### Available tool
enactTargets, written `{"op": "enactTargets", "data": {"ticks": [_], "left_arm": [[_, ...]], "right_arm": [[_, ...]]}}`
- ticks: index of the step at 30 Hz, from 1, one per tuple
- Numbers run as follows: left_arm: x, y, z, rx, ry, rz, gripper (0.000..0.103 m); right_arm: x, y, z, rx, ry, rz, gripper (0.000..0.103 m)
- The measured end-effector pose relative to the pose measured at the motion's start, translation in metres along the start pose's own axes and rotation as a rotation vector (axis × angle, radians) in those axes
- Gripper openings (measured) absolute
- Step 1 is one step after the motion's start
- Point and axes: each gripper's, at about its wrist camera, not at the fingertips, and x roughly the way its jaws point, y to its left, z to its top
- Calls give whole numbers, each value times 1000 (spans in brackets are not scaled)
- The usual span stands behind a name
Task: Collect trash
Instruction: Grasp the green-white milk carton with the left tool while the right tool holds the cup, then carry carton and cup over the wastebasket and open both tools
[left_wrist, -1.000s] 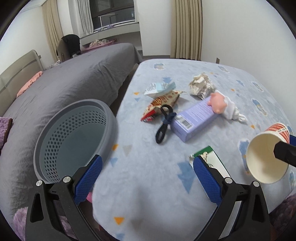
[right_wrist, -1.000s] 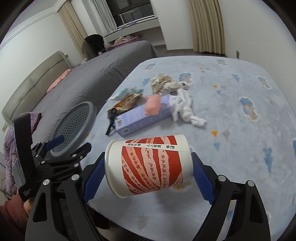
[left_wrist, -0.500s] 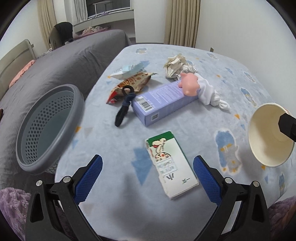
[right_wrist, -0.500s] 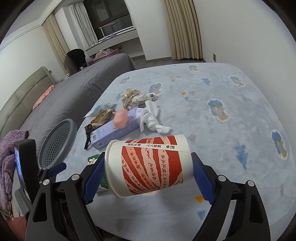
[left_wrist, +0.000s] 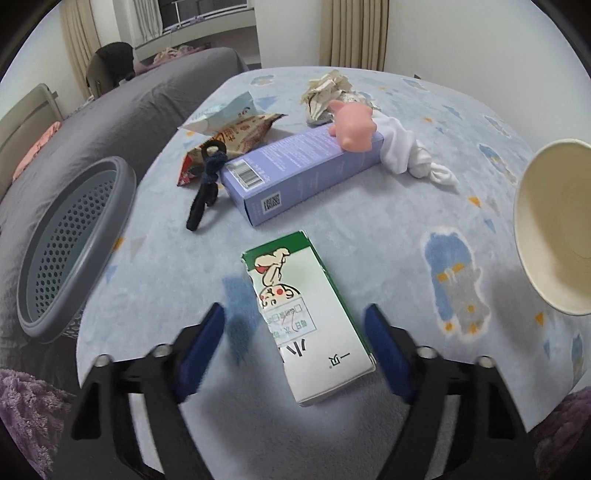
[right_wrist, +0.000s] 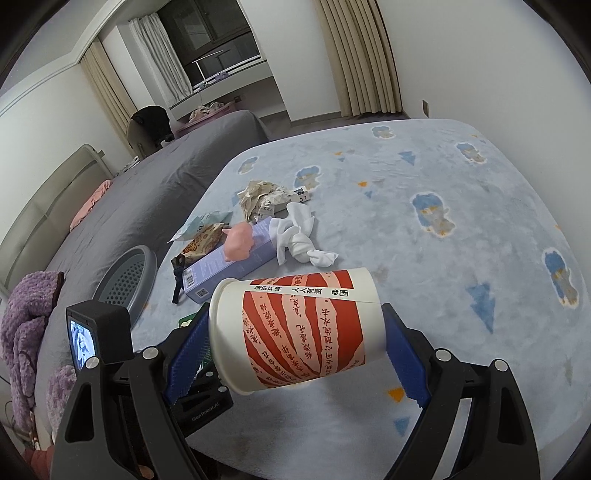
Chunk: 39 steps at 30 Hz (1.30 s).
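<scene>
A green-and-white milk carton (left_wrist: 291, 280) lies flat on the pale blue blanket (left_wrist: 388, 229). My left gripper (left_wrist: 295, 339) hangs just over its near end with the jaws closing. The carton sits between the blue pads (left_wrist: 207, 336), which stand a little off its sides. My right gripper (right_wrist: 295, 332) is shut on a red-and-white paper cup (right_wrist: 306, 317), held on its side above the blanket. The cup's open mouth (left_wrist: 557, 229) shows at the right edge of the left wrist view. A grey perforated basket (left_wrist: 125, 184) stands at the blanket's left edge.
Farther back lie a purple box (left_wrist: 295, 166) with a pink toy (left_wrist: 351, 129) on it, a white sock (left_wrist: 410, 155), crumpled paper (left_wrist: 328, 92), a snack wrapper (left_wrist: 236, 136), a pale blue packet (left_wrist: 225, 114) and a black hair tie (left_wrist: 207, 184). A grey bed (right_wrist: 147, 192) runs along the left.
My left gripper has come forward and down over the carton, and its jaws have narrowed around it. The right gripper shifted a little and rolled with the cup still held.
</scene>
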Motion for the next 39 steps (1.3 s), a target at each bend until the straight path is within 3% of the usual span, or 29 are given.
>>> {"op": "enactTargets", "data": {"ticks": [4, 7, 18, 30, 39], "left_arm": [[-3, 9, 0, -25, -1, -54, 41], [-9, 16, 1, -34, -9, -75, 37], [-43, 63, 8, -76, -80, -75, 36], [-77, 183, 41, -149, -198, 112, 36], [-60, 247, 46, -200, -193, 171, 36]], "right_arm": [[0, 2, 0, -3, -3, -3, 84], [1, 3, 0, -5, -2, -4, 84], [13, 40, 4, -64, 16, 6, 84], [54, 130, 25, -196, 36, 84, 84], [117, 215, 39, -341, 91, 183, 84]]}}
